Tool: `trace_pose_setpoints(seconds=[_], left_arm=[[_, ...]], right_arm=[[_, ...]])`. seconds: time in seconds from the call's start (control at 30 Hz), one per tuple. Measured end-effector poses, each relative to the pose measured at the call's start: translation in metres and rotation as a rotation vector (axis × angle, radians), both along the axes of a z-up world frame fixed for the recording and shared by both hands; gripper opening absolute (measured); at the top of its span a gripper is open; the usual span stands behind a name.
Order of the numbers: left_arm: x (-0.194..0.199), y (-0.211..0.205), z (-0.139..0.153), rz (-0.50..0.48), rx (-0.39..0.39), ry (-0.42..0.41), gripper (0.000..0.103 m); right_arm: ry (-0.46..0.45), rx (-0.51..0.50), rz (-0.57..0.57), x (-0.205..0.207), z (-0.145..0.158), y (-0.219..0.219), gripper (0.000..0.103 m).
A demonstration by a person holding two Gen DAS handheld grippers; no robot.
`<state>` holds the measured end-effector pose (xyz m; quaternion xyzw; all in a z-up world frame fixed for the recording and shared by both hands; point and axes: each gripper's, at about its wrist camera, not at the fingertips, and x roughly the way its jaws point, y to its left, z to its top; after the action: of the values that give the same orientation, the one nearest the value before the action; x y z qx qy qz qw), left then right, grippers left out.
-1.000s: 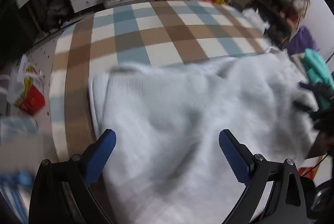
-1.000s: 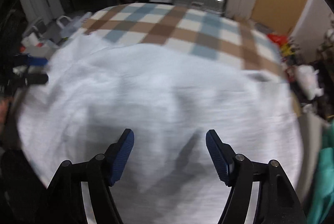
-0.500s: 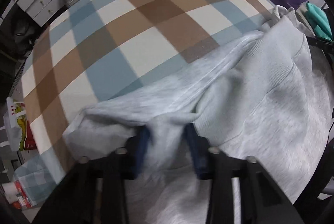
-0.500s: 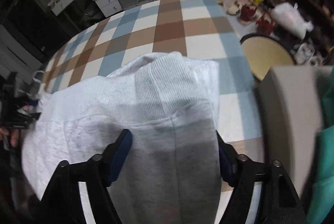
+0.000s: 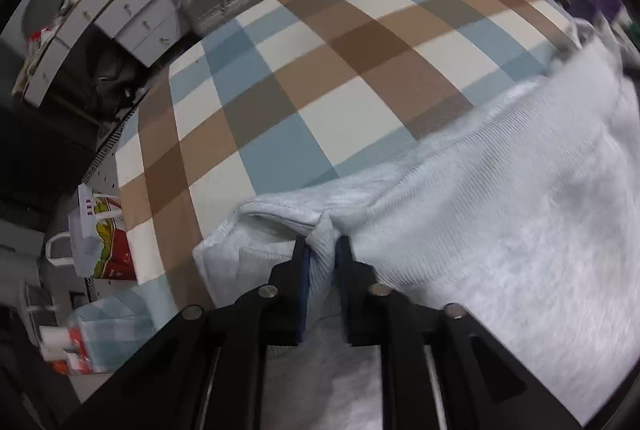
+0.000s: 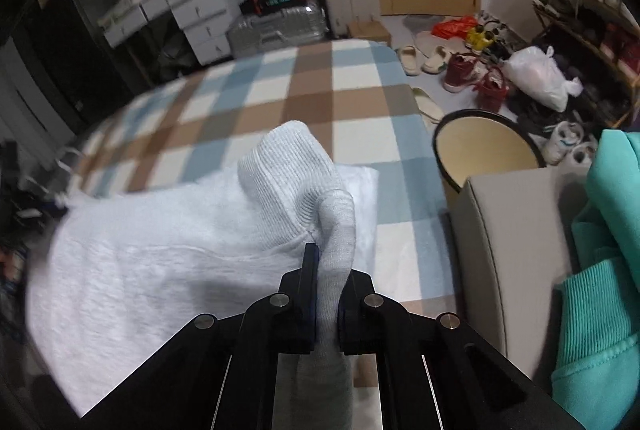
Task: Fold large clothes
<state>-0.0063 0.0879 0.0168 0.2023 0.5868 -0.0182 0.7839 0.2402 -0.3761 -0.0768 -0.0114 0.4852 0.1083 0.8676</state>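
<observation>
L wrist | pale grey sweatshirt [image 5: 500, 230], ribbed hem bunched | L tongs [image 5: 322, 258] & R tongs [image 6: 329, 262] both pinching it

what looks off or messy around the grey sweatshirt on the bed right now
The grey sweatshirt is bunched, not flat: each gripper pinches a ribbed edge into a ridge, left gripper, right gripper. A teal garment is heaped on the grey seat beside the plaid bed. Nothing looks spilled or damaged.
</observation>
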Motion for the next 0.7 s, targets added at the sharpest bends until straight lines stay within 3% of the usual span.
trace_pose_setpoints(seconds=[0.03,0.1,0.17,0.2,0.3,0.33,0.4,0.43,0.5,0.6,0.67,0.7], left_arm=[[0.000,0.000,-0.001,0.008,0.015,-0.015,0.024],[0.000,0.004,0.006,0.043,0.039,-0.046,0.050],[-0.001,0.010,0.015,0.082,0.077,-0.082,0.053],[-0.006,0.017,0.027,0.101,0.052,-0.092,0.053],[-0.027,0.021,0.057,0.123,-0.072,-0.137,0.053],[-0.039,0.016,0.069,0.120,-0.132,-0.151,0.054],[-0.065,-0.002,0.080,0.079,-0.285,-0.139,0.077],[-0.080,-0.017,0.080,0.036,-0.337,-0.127,0.081],[-0.105,-0.047,0.066,-0.037,-0.336,-0.089,0.083],[-0.124,-0.072,0.023,-0.069,-0.330,0.026,0.083],[-0.127,-0.072,-0.011,-0.019,-0.320,0.087,0.084],[-0.126,-0.061,-0.020,0.043,-0.376,0.078,0.085]], right_arm=[[0.007,-0.032,-0.003,0.001,-0.008,0.002,0.010],[-0.003,-0.043,-0.014,-0.001,-0.009,0.000,0.013],[-0.046,-0.044,-0.046,-0.007,0.005,-0.006,0.028],[-0.072,-0.054,-0.067,-0.012,0.016,-0.010,0.034],[-0.164,-0.012,-0.096,-0.035,0.054,-0.017,0.048],[-0.180,0.024,-0.074,-0.042,0.064,-0.014,0.057],[-0.208,0.092,-0.006,-0.065,0.080,0.001,0.074],[-0.213,0.108,0.042,-0.078,0.084,0.014,0.079],[-0.183,0.093,0.150,-0.099,0.075,0.045,0.079],[-0.066,-0.002,0.254,-0.117,0.034,0.084,0.077],[0.000,-0.118,0.262,-0.122,-0.001,0.097,0.076],[0.002,-0.168,0.251,-0.124,-0.013,0.098,0.076]])
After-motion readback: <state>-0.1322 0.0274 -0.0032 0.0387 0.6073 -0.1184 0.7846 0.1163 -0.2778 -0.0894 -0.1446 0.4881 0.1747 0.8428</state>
